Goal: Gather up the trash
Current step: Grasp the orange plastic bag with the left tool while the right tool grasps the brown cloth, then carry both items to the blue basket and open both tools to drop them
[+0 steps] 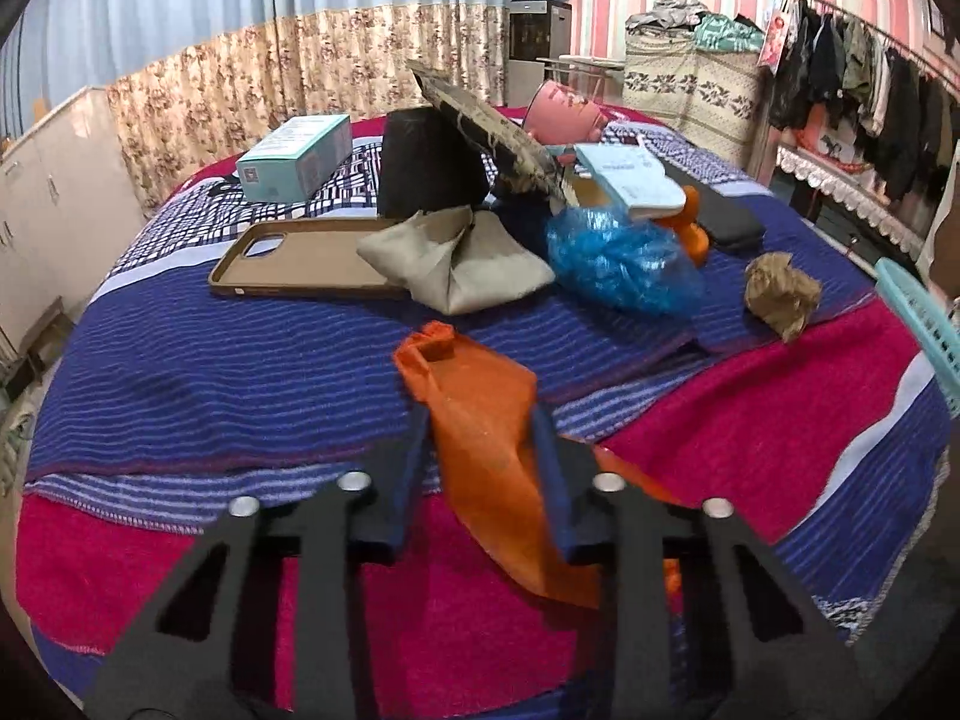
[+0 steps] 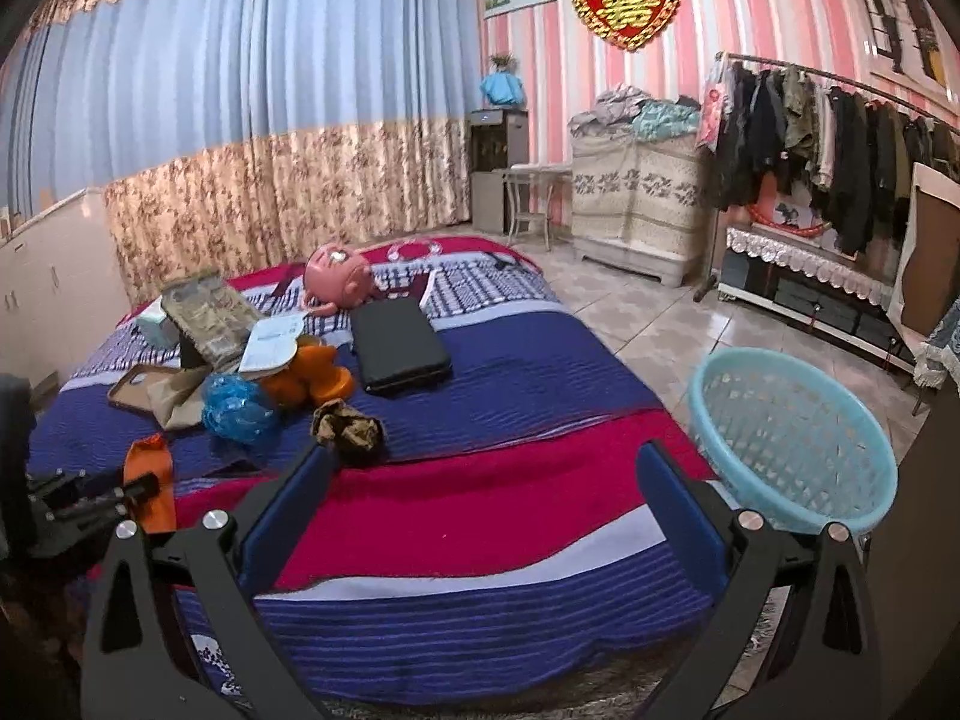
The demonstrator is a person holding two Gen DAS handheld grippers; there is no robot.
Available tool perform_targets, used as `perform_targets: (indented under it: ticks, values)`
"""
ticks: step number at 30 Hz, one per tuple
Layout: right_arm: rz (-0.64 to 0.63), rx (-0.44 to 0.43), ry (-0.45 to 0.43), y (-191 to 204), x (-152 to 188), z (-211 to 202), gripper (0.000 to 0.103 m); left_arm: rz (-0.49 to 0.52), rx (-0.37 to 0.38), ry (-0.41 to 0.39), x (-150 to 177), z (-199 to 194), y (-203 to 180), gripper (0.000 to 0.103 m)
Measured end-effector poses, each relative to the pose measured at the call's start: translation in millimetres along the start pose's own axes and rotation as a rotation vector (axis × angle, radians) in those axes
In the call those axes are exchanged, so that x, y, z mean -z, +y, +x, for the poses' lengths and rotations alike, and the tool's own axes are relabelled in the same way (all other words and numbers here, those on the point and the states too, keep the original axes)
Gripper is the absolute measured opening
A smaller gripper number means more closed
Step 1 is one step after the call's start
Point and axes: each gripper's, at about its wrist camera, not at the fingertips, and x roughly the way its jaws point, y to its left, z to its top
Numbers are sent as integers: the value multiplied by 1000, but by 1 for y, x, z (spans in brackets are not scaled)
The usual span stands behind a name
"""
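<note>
My left gripper [image 1: 480, 420] is shut on an orange plastic bag [image 1: 480, 414] at the near edge of the bed; the bag also shows in the right wrist view [image 2: 150, 480]. Beyond it lie a crumpled blue plastic bag [image 1: 624, 258], a crumpled brown paper ball [image 1: 783, 294] and a folded beige paper bag [image 1: 462, 264]. My right gripper [image 2: 486, 468] is open and empty above the bed's near edge. The brown paper ball [image 2: 348, 426] lies just past its left fingertip. A light blue basket [image 2: 792, 438] stands on the floor right of the bed.
On the bed [image 2: 510, 372] lie a brown phone case [image 1: 300, 264], a teal box [image 1: 294, 156], a black case [image 2: 396, 345], a pink piggy bank [image 2: 336, 276], an orange toy [image 2: 306, 375] and worn cardboard [image 1: 486, 132]. A clothes rack [image 2: 840, 132] stands at right.
</note>
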Motion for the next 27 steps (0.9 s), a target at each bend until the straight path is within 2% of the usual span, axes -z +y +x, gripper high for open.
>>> perform_targets:
  ticks: [7,14,18,20,22,24,27]
  values:
    - [-34,-49,49,12,-6,21,99,-45,-8,-47,-20,-12,21,22]
    - [-188,-115,90,42,-17,57,99,-68,-83,-125,-48,-23,47,21]
    - [-244,-176,116,57,-18,81,97,-68,-94,-136,-55,-22,55,21]
    - [-256,-213,161,63,-15,96,85,-68,-95,-134,-57,-21,56,21]
    - [-250,-250,205,65,-10,109,56,-62,-93,-134,-57,-20,56,21]
    - [-231,-304,254,64,-5,120,45,-51,-89,-134,-61,-18,52,20]
    - [-196,-321,221,57,-6,114,43,-34,-80,-154,-65,-20,42,20]
